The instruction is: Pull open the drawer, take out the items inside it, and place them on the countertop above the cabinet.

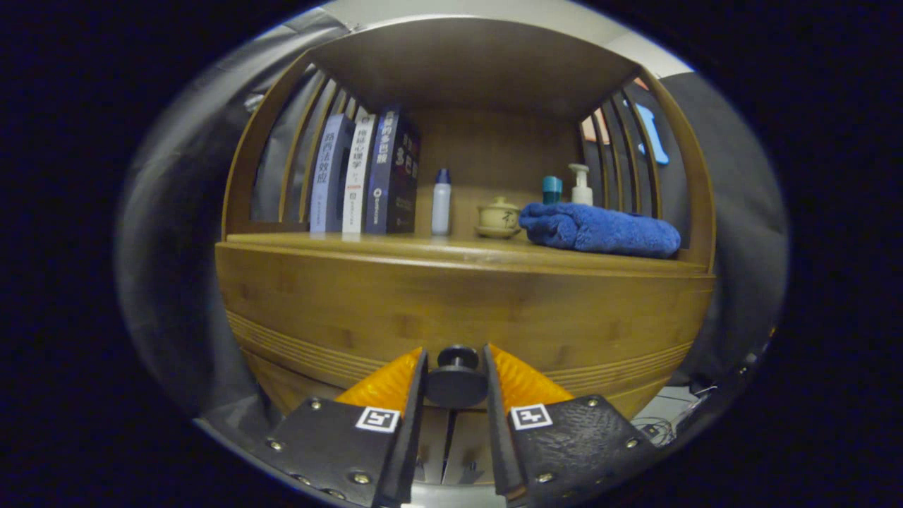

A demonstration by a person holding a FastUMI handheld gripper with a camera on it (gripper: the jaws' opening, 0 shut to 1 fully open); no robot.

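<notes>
The gripper (456, 367) is seen at the bottom of the view, with its two fingers set on either side of a dark round knob (456, 384). The knob is held between the fingers, and both fingers seem to touch its sides, so the gripper is closed on the knob. The knob is fixed on the front of the wooden drawer (458, 310), which is seen closed, flush with the cabinet (282, 395) body. What is kept inside the drawer cannot be seen. Above the drawer front, the countertop (451, 247) of the cabinet is found, under a wooden shelf frame with slatted sides. On the countertop, beyond the fingers and to the left, three books (363, 176) are stood upright, side by side. Just beside them, a small white bottle with a blue cap (441, 201) is placed. Near the middle, a small lidded ceramic cup (498, 216) is set on a saucer. To the right of it, a folded blue towel (600, 229) is laid, and behind the towel a teal-capped container (552, 189) and a white pump bottle (581, 185) are seen, close to each other.
</notes>
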